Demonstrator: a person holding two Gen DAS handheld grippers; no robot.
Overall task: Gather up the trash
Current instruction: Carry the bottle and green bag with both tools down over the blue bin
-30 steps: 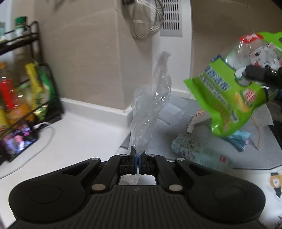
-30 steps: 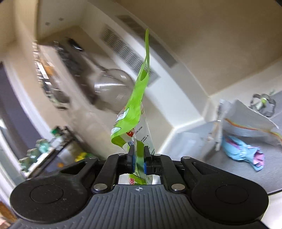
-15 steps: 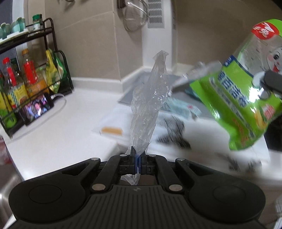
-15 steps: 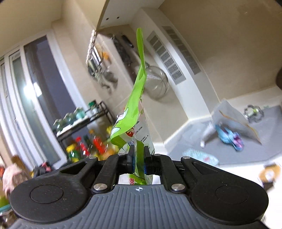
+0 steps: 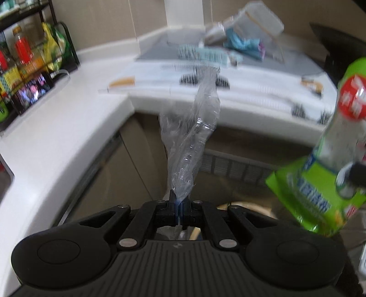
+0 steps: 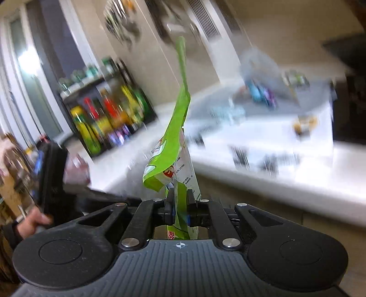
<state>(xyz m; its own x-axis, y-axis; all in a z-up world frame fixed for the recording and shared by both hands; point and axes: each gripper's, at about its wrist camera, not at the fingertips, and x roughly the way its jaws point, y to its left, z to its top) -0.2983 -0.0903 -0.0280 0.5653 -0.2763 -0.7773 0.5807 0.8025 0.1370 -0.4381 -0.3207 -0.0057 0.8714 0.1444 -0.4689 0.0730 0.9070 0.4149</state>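
My left gripper is shut on a crumpled clear plastic wrapper that stands up from its tips. My right gripper is shut on a green snack bag, seen edge-on. The same green bag hangs at the right of the left wrist view, in the air in front of the counter. More trash lies on the grey mat at the counter's far corner: a blue wrapper, a patterned packet and a clear bag. Both views are blurred.
The white L-shaped counter runs along the left and back. A black rack of bottles and a phone with a lit screen stand at its left end. Cabinet fronts lie below. The person's left hand shows in the right wrist view.
Both grippers have pulled back and down from the counter with their trash still held. The left view now looks down past the counter edge at the cabinet fronts.
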